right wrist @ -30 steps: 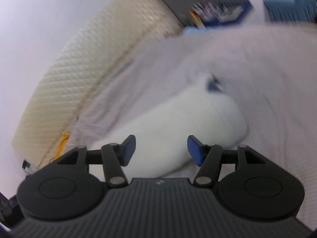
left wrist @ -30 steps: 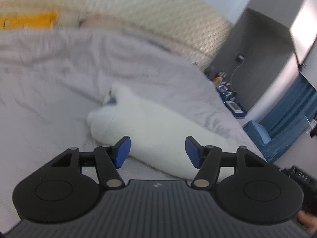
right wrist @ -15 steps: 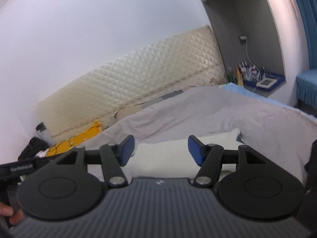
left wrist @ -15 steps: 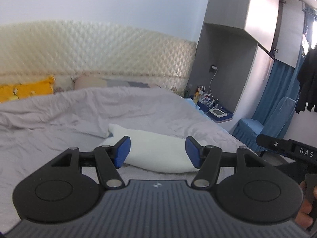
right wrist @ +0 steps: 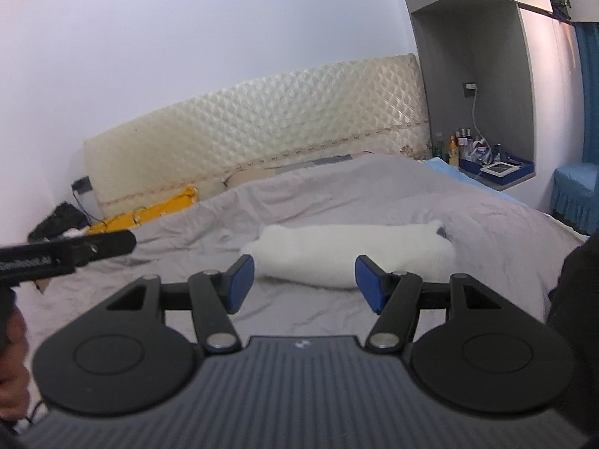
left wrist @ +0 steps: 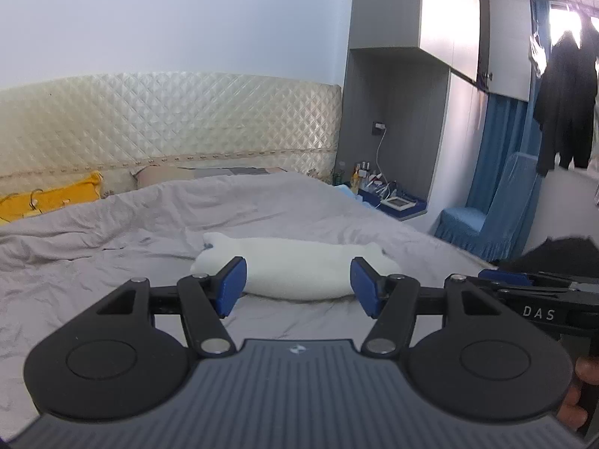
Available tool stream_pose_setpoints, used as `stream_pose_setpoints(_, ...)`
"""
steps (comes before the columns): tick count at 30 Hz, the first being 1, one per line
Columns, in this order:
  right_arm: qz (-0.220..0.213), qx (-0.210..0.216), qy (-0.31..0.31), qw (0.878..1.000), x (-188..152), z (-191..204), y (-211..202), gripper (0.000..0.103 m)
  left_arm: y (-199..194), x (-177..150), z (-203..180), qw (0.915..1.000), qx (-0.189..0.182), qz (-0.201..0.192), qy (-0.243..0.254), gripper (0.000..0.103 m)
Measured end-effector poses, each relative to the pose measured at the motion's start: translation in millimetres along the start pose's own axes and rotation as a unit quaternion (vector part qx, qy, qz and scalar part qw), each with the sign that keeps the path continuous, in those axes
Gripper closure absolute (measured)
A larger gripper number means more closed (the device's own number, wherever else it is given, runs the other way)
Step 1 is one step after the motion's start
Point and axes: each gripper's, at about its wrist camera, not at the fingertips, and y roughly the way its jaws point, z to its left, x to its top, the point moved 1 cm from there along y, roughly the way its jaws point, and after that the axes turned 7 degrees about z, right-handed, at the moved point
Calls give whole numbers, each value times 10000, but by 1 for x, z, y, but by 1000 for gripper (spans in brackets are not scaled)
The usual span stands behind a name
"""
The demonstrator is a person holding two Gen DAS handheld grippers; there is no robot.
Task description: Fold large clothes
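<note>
Left wrist: we see left gripper (left wrist: 297, 287) released, empty; folded white garment (left wrist: 299, 271) mid-bed (left wrist: 93, 262), toward its right edge. Right wrist: right gripper (right wrist: 304, 283) released, empty; same garment (right wrist: 348, 256) beyond it.

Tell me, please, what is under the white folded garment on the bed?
The white folded garment lies on a wrinkled grey bed cover, which spreads out around it. What is beneath the cover there cannot be seen, nor what is tucked inside the bundle.
</note>
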Motion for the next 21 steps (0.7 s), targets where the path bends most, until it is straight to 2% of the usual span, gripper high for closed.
stream_pose_setpoints(9,126,-180,-91,9997,-37,2,28,40,26,-46,3,9999,77,59,-87,36)
stream_pose_setpoints(16,223,-346,-174,9990,-56,0,48,40,53,-63,20,9989,237,222,-326,36)
stream_pose_setpoints(21,230,-392,-58,9990,-61,-5,58,40,69,-71,29,9983,391,276,-324,36)
